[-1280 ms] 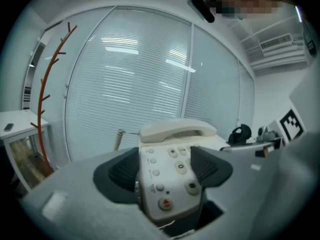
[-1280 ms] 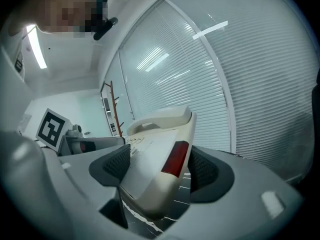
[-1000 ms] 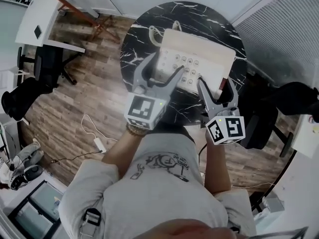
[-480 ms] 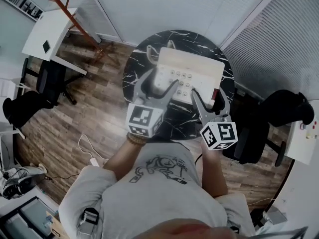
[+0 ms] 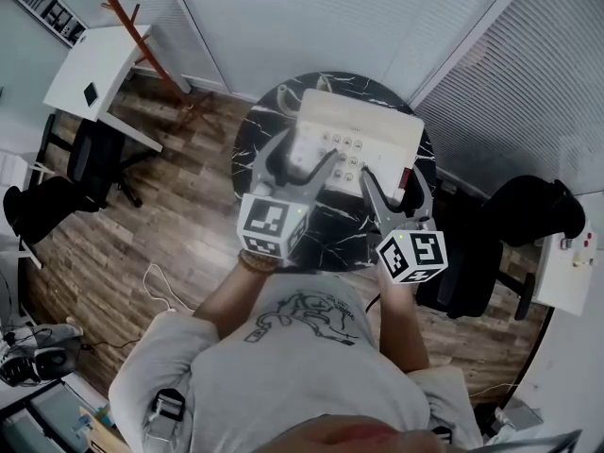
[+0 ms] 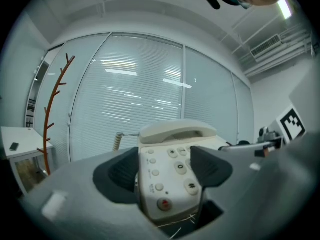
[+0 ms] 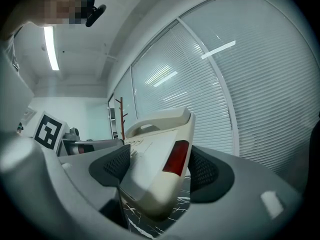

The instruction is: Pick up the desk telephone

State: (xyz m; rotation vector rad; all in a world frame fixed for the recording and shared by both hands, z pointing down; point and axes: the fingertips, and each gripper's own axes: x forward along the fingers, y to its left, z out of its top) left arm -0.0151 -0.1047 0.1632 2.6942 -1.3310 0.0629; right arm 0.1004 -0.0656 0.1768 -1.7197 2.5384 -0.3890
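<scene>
White rectangular desk (image 5: 90, 78): seen at the far left on the wooden floor, well apart from the table.
Orange-red branched coat stand (image 5: 142, 36): placed beside the white desk, in front of the slatted window blinds (image 5: 311, 17).
Round black marble-patterned table (image 5: 250, 125): seen mid-scene; its left and near edges are bare.
Left gripper (image 5: 302, 149): its jaws are clamped on the near left corner of the telephone, and a dark ribbed pad is pressed against each side of the keypad.
Cream plastic desk telephone (image 5: 363, 125): held between both grippers over the far half of the table. It is carried by its two near corners. The veined tabletop is visible beneath its near edge in the right gripper view.
Cream handset (image 6: 177, 131): seated in its cradle along the telephone's far edge, with a coiled cord (image 6: 118, 140) hanging at its left end.
Right gripper (image 5: 392, 179): its jaws are spread wide and closed on the near right corner of the telephone. In its own view the body is seen tilted between the pads, with a dark red panel (image 7: 175, 156) on the side facing the right pad.
Black office chair (image 5: 524, 215): seen past the table's right edge.
</scene>
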